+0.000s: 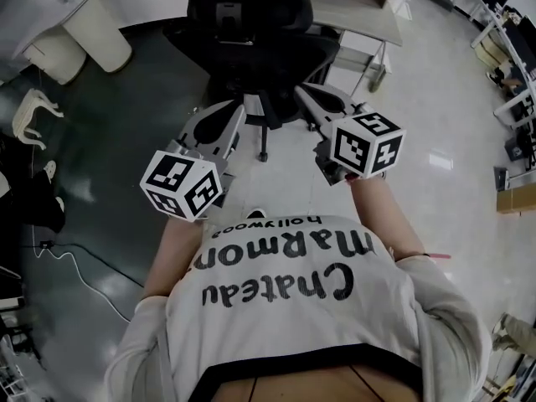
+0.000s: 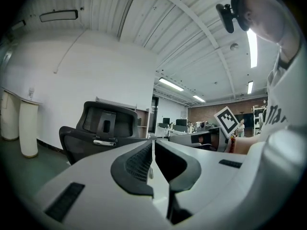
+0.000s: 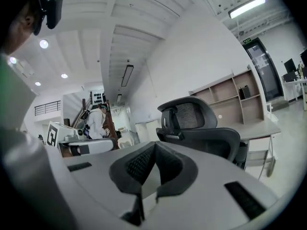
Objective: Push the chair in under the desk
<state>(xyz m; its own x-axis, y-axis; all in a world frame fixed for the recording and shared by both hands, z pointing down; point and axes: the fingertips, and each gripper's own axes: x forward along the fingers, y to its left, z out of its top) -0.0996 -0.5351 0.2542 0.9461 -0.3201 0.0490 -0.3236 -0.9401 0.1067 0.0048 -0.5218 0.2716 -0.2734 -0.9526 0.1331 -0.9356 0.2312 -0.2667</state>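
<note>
**Shirt front to worktop: office chair standing out, not yet pushed in**

1. Person's pale printed shirt (image 1: 285, 283), filling the bottom of the head view, with both forearms reaching forward from it.

2. Left hand-held gripper (image 1: 237, 111): marker cube toward the person, jaws angled forward and inward. Its own view (image 2: 153, 143) shows the jaws together with nothing between them.

3. Right hand-held gripper (image 1: 304, 91): a mirror of the left, jaws angled forward and inward, tips slightly further ahead. Its own view (image 3: 154, 145) shows the jaws pressed together and empty.

4. Black mesh-back office chair (image 1: 251, 44), on the floor (image 1: 435, 124) directly ahead, between the two gripper lines.
   - The headrest and the rear of the backrest face the person.
   - The castor base shows below, between the grippers.
   - The chair sits left of the jaws in the left gripper view (image 2: 103, 126) and right of them in the right gripper view (image 3: 201, 128).
   - Both tips look near the backrest; contact cannot be confirmed.

5. Light wooden worktop (image 1: 364, 15), beyond the chair and off to its right, with open shelving (image 3: 240, 95) behind it. The chair stands clear of it.

Assessment: the push should run away from the person, forward and somewhat rightward. The right gripper appears marginally nearer the backrest. Closed jaws suit pushing on it from behind.
</note>
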